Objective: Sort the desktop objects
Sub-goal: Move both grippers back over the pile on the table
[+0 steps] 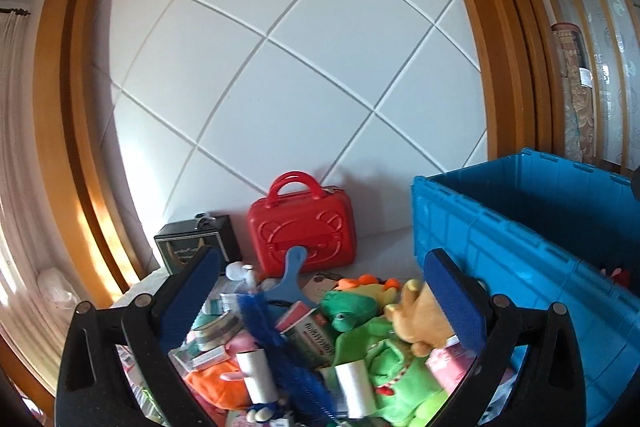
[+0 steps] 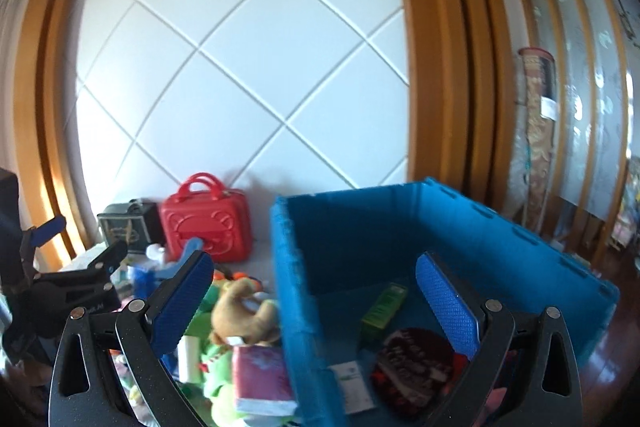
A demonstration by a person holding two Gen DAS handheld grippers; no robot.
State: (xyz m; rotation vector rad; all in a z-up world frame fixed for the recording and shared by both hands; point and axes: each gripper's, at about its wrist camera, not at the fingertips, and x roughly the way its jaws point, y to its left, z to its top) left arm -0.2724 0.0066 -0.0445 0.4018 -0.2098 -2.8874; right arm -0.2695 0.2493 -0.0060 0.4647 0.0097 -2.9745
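In the left wrist view, my left gripper hangs open over a heap of small items: a blue brush, a green plush, a tan plush, white rolls and small boxes. Nothing is between its fingers. My right gripper is also open and empty, straddling the left wall of the blue crate. Inside the crate lie a green box, a dark red round item and a white card. The left gripper shows at the far left of the right wrist view.
A red toy suitcase and a black box stand against the white tiled wall behind the heap. The blue crate fills the right side. A pink packet and the tan plush lie beside the crate wall.
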